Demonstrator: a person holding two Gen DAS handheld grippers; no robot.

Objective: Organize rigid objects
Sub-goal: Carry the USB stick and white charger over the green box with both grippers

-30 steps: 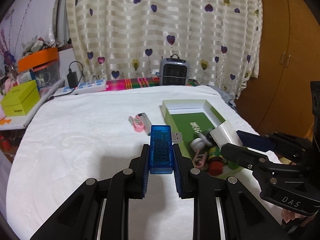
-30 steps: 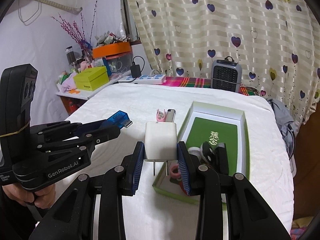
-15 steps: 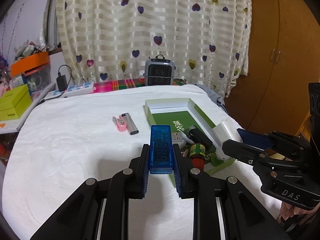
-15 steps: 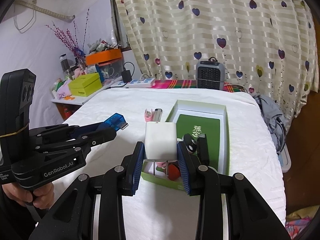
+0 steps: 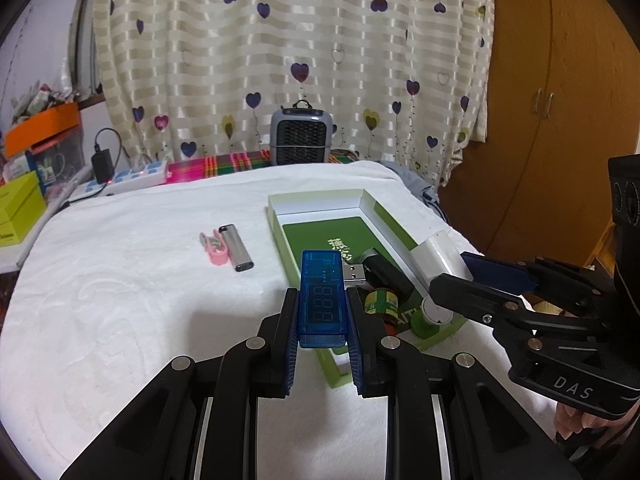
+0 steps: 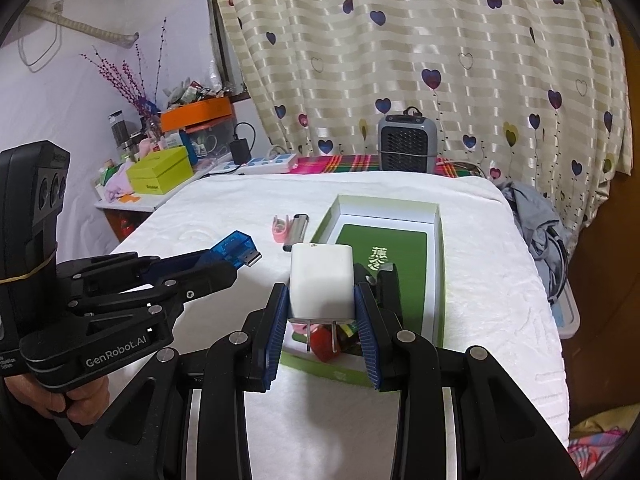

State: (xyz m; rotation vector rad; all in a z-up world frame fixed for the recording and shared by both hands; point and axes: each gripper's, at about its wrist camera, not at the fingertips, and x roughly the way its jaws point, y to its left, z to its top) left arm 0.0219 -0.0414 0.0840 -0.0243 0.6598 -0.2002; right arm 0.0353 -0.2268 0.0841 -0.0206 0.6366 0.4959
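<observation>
The left gripper clamped a blue USB tester and the right gripper clamped a white charger plug, both above the green box on the white cloth.

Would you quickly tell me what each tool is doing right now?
Left tool: closed on the blue USB meter.
Right tool: closed on the white plug adapter.

A translucent blue USB meter with a digit display stands upright, its metal plug pointing to 3 o'clock. A white wall charger hangs prongs down. At 12 o'clock, a green open box holds small items; a pink clip and silver lighter lie at its 9 o'clock.
</observation>
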